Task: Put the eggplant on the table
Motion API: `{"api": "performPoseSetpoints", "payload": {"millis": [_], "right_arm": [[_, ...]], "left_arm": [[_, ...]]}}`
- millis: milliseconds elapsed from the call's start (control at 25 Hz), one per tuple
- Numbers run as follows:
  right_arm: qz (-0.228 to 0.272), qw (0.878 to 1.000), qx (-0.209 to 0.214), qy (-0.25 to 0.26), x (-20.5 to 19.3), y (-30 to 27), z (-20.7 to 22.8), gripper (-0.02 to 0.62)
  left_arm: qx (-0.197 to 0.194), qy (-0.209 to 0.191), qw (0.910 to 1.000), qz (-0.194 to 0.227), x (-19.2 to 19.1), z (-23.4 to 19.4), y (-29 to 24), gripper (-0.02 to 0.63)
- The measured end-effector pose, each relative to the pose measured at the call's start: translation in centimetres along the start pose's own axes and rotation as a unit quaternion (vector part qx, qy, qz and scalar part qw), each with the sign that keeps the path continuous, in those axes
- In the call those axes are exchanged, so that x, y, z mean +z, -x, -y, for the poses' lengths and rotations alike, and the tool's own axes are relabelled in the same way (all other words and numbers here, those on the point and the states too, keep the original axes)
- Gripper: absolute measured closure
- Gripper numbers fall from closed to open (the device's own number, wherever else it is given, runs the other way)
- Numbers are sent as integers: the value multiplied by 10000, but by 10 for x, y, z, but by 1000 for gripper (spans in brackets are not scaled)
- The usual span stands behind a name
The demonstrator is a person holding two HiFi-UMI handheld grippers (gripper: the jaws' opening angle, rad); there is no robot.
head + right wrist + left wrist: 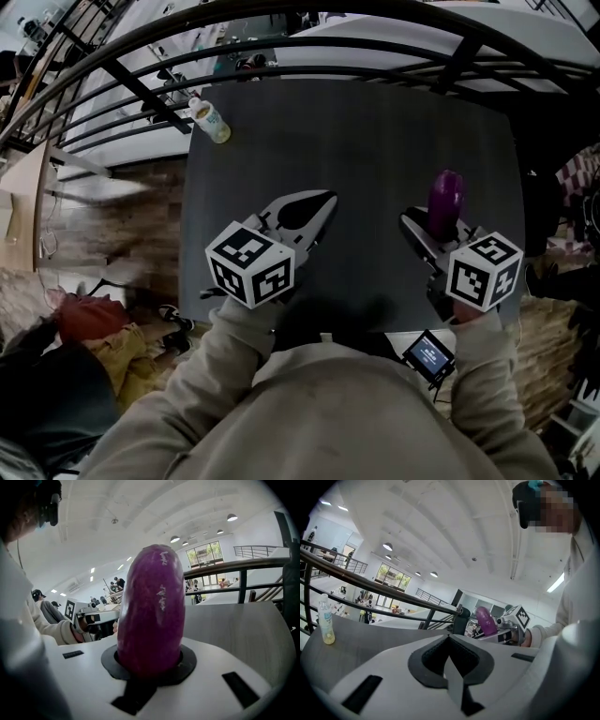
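Note:
A purple eggplant (446, 197) stands upright in my right gripper (439, 227), over the right side of the dark grey table (375, 131). In the right gripper view the eggplant (151, 609) fills the middle, with the jaws (150, 666) shut on its lower end. From the left gripper view the eggplant (486, 620) shows at the right, above the table. My left gripper (327, 200) hovers over the table's left-middle, its jaws (449, 638) shut with nothing between them. Whether the eggplant touches the table is hidden.
A small bottle (208, 119) with yellowish liquid stands at the table's far left corner (326, 620). A black metal railing (281, 37) runs just beyond the far edge. A small screen device (428, 354) sits by my right wrist. Clothes (89, 319) lie on the floor at left.

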State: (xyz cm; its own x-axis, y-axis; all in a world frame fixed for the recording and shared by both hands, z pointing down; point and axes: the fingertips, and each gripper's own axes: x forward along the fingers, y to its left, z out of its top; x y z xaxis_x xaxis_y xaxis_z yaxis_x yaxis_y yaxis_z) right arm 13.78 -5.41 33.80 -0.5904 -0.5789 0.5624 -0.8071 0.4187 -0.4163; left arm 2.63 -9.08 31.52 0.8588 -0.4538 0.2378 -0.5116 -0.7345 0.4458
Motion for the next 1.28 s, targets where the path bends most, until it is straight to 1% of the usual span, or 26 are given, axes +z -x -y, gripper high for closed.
{"api": "performPoseSetpoints", "payload": {"millis": [120,400,600,800,1080,1280], "right_arm": [[-130,9999,21,-36,-10,-6,3,520],[-430,9989,125,-118,-37,-17,4,520],[-606,9976,177,-278,-54,-20,12,520],[-753,9963,186,-374,-71,-31,16,520],[-755,9944,297,-679,-85,-37,16,520],[-855,9931,317,-735,-96,-46,20,520]], "left_arm": [[59,64,10000,-37,-10,-7,-1,601],[44,180,9997,-131,-30,-11,-1,600],[21,289,9993,-234,-45,-10,-6,601],[60,379,9987,-336,-59,-19,-5,600],[99,487,9979,-416,-75,-21,-4,600],[127,570,9971,-480,-88,-26,-7,600]]}}
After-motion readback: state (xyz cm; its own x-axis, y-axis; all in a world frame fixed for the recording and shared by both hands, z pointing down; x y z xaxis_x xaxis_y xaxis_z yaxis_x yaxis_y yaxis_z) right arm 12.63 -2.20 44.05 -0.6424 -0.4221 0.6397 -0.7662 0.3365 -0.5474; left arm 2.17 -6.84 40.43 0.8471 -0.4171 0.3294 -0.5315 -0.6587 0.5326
